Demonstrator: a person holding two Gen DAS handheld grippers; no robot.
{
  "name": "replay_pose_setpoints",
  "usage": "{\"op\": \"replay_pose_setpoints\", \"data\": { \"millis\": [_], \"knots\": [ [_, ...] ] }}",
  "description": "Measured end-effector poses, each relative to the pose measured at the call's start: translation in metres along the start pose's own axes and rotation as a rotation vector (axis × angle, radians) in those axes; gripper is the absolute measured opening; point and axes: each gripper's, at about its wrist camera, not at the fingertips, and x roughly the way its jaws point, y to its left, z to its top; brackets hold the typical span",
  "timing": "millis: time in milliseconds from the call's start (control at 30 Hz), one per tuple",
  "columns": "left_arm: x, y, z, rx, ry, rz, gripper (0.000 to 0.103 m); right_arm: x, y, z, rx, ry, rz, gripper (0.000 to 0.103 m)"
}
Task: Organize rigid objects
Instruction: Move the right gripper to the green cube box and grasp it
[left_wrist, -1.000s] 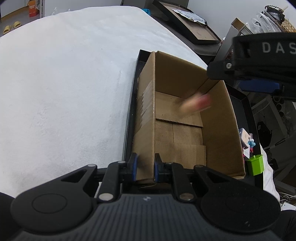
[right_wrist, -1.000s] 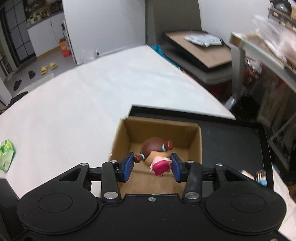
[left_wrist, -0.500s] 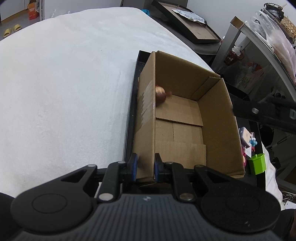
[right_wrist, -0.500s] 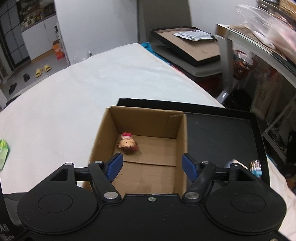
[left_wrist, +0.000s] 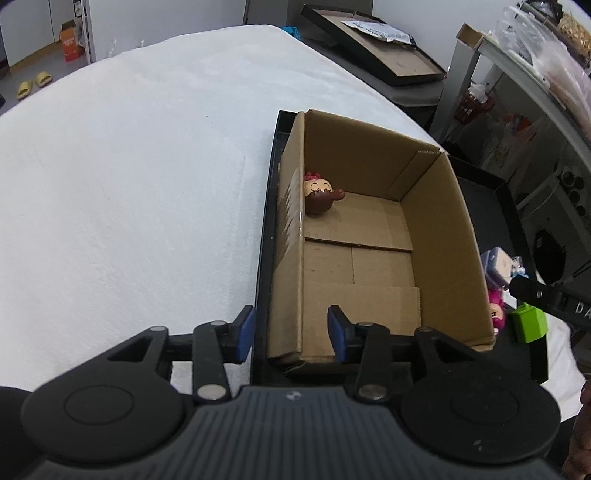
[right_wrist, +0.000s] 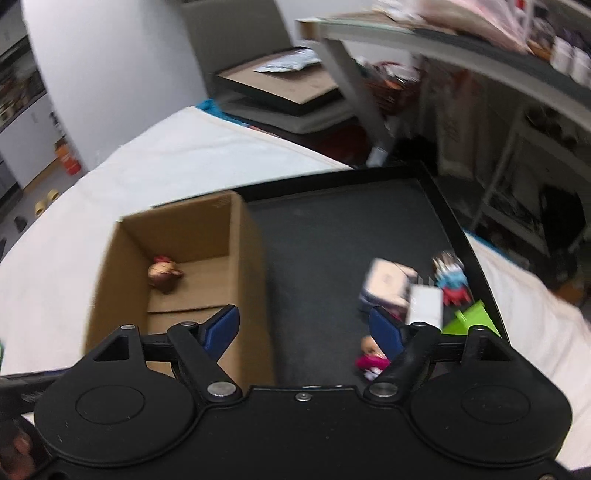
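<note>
While the left claw (left_wrist: 291, 334) is spread wide around the near left wall of the cardboard box (left_wrist: 439, 236), a small doll head (left_wrist: 320, 196) lies inside by the far left wall. Right of the box, the right claw (right_wrist: 304, 328) is spread wide over the black tray (right_wrist: 332, 243), near little toys (right_wrist: 388, 288) and a green block (right_wrist: 471, 321).

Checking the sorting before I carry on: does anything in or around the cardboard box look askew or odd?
One thing: the brown-haired doll figure in the cardboard box lies tipped over against the left wall rather than standing. Both grippers are open and empty.
</note>
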Motion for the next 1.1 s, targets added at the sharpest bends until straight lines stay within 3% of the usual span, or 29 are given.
{"op": "replay_pose_setpoints", "data": {
  "millis": [300,400,533,733,933,1100],
  "knots": [
    [0.002,-0.017,0.011,0.056,0.004,0.093,0.042,0.021,-0.046,-0.015,0.090,-0.036,-0.073,0.077],
    [0.005,-0.021,0.017,0.063,0.013,0.113,0.042,0.028,-0.061,-0.018,0.131,-0.043,-0.147,0.077],
    [0.010,-0.027,0.020,0.075,0.019,0.144,0.054,0.040,-0.075,-0.023,0.157,-0.012,-0.261,0.077],
    [0.016,-0.041,0.023,0.088,0.039,0.175,0.056,0.056,-0.087,-0.026,0.185,0.027,-0.279,0.077],
    [0.023,-0.062,0.027,0.124,0.042,0.202,0.057,0.062,-0.099,-0.026,0.226,0.023,-0.325,0.086],
    [0.032,-0.070,0.031,0.146,0.044,0.243,0.061,0.073,-0.110,-0.028,0.282,0.055,-0.310,0.086]
  ]
}}
